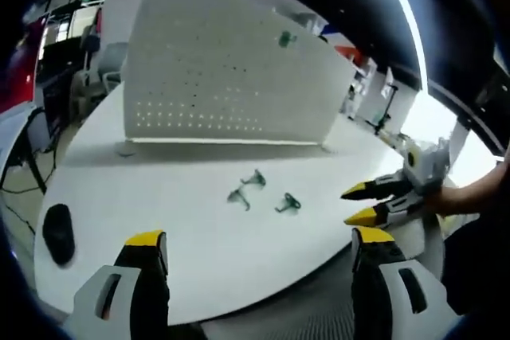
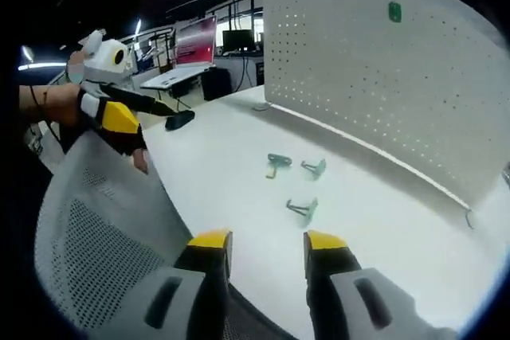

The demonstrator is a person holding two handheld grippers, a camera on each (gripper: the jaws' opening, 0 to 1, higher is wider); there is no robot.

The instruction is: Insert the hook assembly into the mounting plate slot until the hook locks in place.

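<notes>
Hooks (image 1: 253,189), three small green ones, are seen lying loose near mid-table (image 1: 159,197) in front of the upright white pegboard (image 1: 223,77), on which a fourth green hook (image 1: 284,37) is already hung. Both the left gripper (image 1: 259,248) and the right gripper (image 2: 265,243) are held back from them, jaws apart and empty. Light, stiff and likely slippery, each hook is best pinched across its flat base, it is judged.

white table (image 1: 159,220), three green hooks (image 1: 253,178), pegboard (image 1: 231,77)
</notes>
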